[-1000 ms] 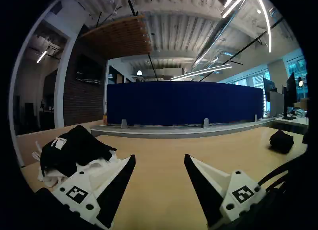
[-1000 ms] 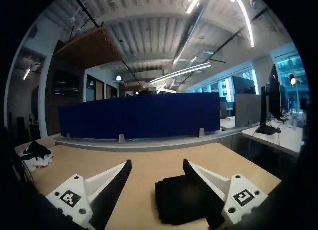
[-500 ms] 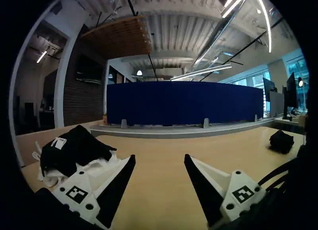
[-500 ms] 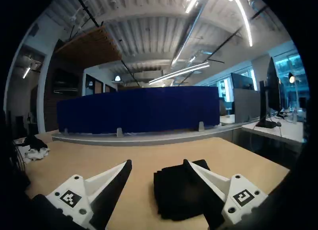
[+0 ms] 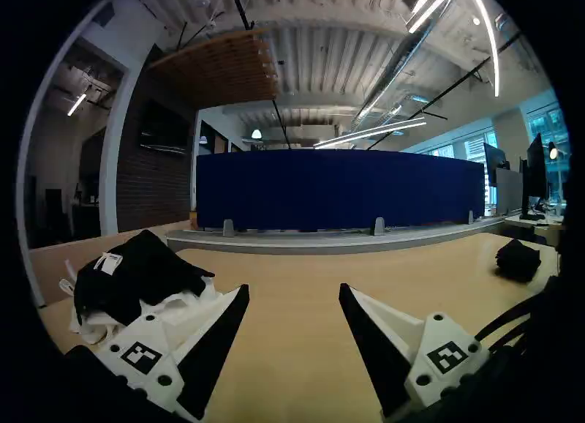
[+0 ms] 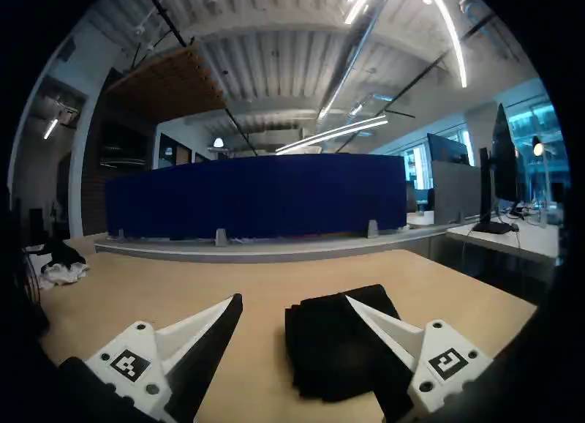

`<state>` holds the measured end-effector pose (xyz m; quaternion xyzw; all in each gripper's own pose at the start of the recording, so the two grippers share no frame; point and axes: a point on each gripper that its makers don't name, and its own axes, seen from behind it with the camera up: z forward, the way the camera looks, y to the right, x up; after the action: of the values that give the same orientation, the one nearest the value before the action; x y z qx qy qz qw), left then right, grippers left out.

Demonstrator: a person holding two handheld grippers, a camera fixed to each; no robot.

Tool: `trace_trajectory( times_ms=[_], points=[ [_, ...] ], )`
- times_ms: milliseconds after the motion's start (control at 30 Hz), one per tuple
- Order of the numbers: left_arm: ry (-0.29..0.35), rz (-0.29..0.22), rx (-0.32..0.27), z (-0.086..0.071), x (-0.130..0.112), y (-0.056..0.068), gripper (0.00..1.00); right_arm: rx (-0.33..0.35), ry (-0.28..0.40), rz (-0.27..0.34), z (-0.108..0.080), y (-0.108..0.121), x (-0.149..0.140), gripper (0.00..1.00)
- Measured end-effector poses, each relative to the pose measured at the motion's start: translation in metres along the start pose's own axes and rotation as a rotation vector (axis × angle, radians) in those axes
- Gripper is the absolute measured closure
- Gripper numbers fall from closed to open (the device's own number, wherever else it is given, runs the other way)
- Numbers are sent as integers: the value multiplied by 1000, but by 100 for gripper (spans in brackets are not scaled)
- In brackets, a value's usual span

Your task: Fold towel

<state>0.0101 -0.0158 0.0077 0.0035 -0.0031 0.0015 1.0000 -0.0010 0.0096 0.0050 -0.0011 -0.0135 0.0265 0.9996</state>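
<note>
In the right gripper view a folded black towel (image 6: 333,339) lies flat on the wooden table (image 6: 183,291), partly under the right finger (image 6: 398,346). My right gripper (image 6: 290,309) is open just above the table, nothing between its fingers. In the left gripper view my left gripper (image 5: 294,295) is open and low over the table (image 5: 307,276). A heap of black and white towels (image 5: 131,284) lies right behind its left finger (image 5: 197,339). The folded black towel (image 5: 518,259) appears far right. The heap (image 6: 58,266) also appears far left in the right gripper view.
A long blue divider panel (image 5: 340,189) on a grey rail stands along the table's far edge. Desks with monitors (image 6: 497,189) stand to the right beyond the table. Black cables (image 5: 512,320) hang at the lower right of the left gripper view.
The right gripper has drawn back and shifted slightly, so the folded black towel now shows more fully between its fingers. The left gripper has stayed still.
</note>
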Motion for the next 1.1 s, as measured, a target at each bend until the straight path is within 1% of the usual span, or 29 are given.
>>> trace_trajectory(
  times_ms=[100,467,1100],
  points=[
    [0,0,0,0,0,0,9,-1,0,1,0,-2,-2,0],
    [0,0,0,1,1,1,9,5,17,-53,-5,-13,-3,0],
    [0,0,0,0,0,1,9,14,25,-53,-6,-14,-3,0]
  ],
)
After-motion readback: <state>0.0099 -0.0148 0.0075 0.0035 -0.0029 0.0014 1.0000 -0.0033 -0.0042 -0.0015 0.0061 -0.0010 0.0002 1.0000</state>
